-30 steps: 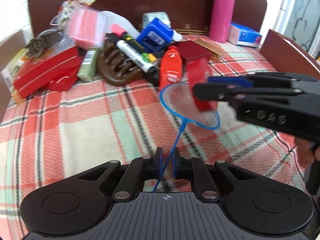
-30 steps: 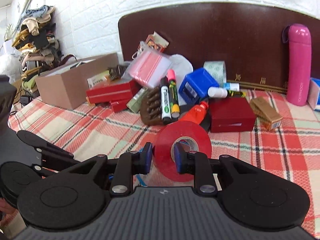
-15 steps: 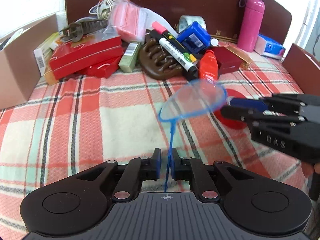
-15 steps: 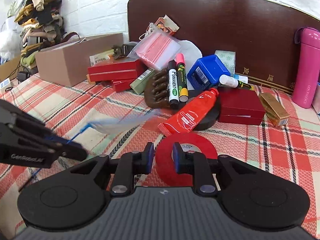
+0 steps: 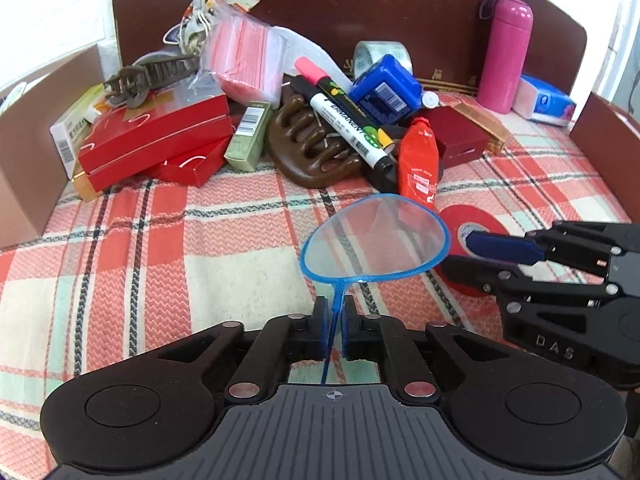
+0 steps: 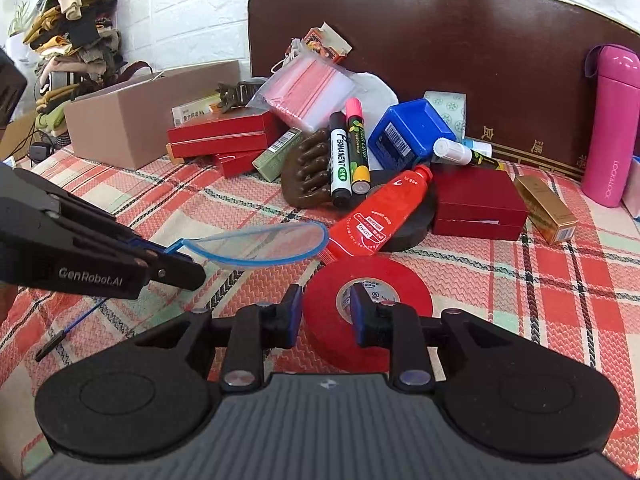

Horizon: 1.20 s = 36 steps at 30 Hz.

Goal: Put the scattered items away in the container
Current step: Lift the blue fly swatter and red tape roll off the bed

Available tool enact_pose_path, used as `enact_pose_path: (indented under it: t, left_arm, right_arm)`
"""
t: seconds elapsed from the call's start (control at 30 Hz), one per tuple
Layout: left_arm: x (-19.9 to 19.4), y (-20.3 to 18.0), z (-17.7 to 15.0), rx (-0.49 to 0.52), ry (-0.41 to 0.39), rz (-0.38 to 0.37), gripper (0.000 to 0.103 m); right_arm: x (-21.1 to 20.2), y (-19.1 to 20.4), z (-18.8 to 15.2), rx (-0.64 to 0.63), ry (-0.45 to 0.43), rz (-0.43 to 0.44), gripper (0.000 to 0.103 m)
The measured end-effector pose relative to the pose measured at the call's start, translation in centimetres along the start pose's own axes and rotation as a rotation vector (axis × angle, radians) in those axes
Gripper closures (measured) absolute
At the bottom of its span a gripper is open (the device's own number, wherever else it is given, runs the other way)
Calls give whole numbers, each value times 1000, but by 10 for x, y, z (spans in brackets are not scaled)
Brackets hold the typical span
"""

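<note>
Left wrist view: My left gripper (image 5: pixel 334 330) is closed on the thin blue handle of a small net (image 5: pixel 376 240). The handle stands between the two fingers and runs up to the blue hoop, which sits just ahead of the fingertips, above the plaid cloth (image 5: pixel 160 272). To the right, my right gripper (image 5: pixel 464 254) enters from the side, its blue-padded finger lying over the hole of the red tape roll (image 5: pixel 480 220). Further ahead lies the pile: a red tube (image 5: pixel 418 160), a brown comb-shaped piece (image 5: pixel 312 148), a black marker (image 5: pixel 348 124), a blue box (image 5: pixel 386 88) and stacked red boxes (image 5: pixel 156 140). A pink bottle (image 5: pixel 506 52) stands upright far ahead to the right. The cardboard box (image 5: pixel 24 184) shows at the far left edge.

Right wrist view: My right gripper (image 6: pixel 324 314) straddles the near wall of the red tape roll (image 6: pixel 368 300): one finger sits outside the roll, the other inside its hole. The roll lies on the plaid cloth (image 6: pixel 540 280). I cannot tell whether the pads press the wall. To the left, my left gripper (image 6: pixel 188 268) holds the net (image 6: pixel 256 246) with its hoop nearly level, the far rim close to the red tube (image 6: pixel 384 216). The cardboard box (image 6: pixel 132 120), open-topped, stands well ahead to the left, beside the stacked red boxes (image 6: pixel 220 140).
</note>
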<state>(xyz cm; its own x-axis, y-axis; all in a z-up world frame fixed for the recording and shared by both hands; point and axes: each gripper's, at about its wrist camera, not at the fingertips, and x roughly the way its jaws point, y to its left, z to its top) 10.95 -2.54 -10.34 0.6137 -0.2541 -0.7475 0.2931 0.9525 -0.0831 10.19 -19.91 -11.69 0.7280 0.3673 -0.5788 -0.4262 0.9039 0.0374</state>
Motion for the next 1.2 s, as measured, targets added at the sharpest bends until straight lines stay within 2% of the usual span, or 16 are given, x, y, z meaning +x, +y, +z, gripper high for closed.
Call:
enact_pose_path:
  t: [0.2,0.57,0.7,0.9,1.13,1.2]
  left_arm:
    - [-17,6,0,-19,-56,23,103]
    - [-58,32,-6,-68,-125,89,103]
    - [-69,44,-12,-96,-142,102,103]
    - [-74,52,-19,-104,-149,92,103]
    - [-70,59,-23,-121,-144,81,103]
    - [-71,61,-25,-127,-147,79,103]
  right_arm:
    - [-4,1,4,-2,-9,-2,79]
    - [-17,16,18,-3,-38,76,80]
    - [-13,29,26,-48,-31,92,80]
    - [11,49,21,-162,63,63,78]
    - [30,55,18,-182,108,25,68]
    - [31,55,19,-176,114,23,68]
